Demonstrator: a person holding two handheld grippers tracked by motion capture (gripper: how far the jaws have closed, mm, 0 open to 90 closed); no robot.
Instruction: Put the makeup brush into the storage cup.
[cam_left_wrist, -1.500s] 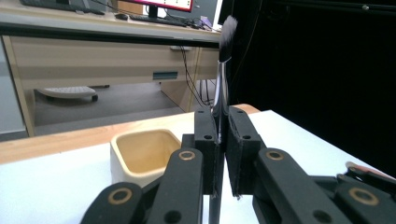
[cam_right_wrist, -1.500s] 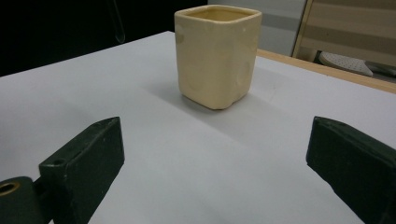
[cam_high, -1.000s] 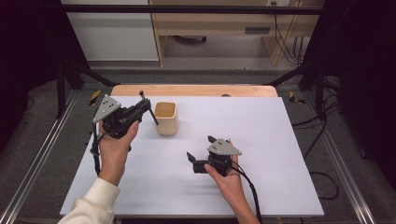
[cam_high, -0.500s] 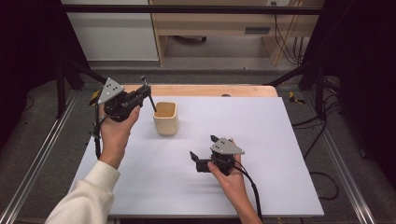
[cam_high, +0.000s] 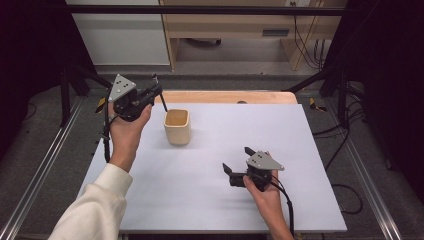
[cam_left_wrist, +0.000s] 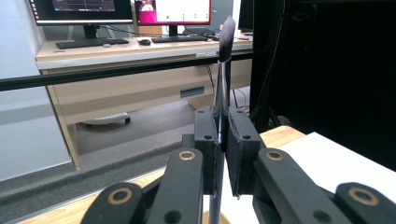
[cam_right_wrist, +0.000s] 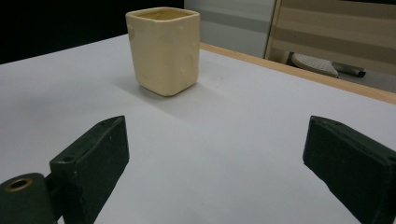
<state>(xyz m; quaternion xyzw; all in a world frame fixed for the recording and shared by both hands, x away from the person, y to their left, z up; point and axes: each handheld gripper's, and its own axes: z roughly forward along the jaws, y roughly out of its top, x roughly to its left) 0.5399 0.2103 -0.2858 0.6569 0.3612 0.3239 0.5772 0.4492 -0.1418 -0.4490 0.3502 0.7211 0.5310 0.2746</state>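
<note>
The brush's (cam_left_wrist: 223, 79) lower end was cut off at the bottom edge of the left gripper view. There was one brush and one cup (cam_high: 177, 126) on the bench (cam_high: 300, 150). The left gripper (cam_high: 156, 93) was clamped on the brush, at 10 o'clock from the cup. The right gripper (cam_high: 238, 160) stood wide open with nothing between its jaws, at 4 o'clock from the cup, well apart.

Your brush (cam_left_wrist: 223, 79) runs off the bottom edge in the left gripper view, so you can't see its lower end there, and the fingers (cam_left_wrist: 208, 140) cover its middle. From the high view you can't tell what's inside the cup (cam_high: 177, 127).
</note>
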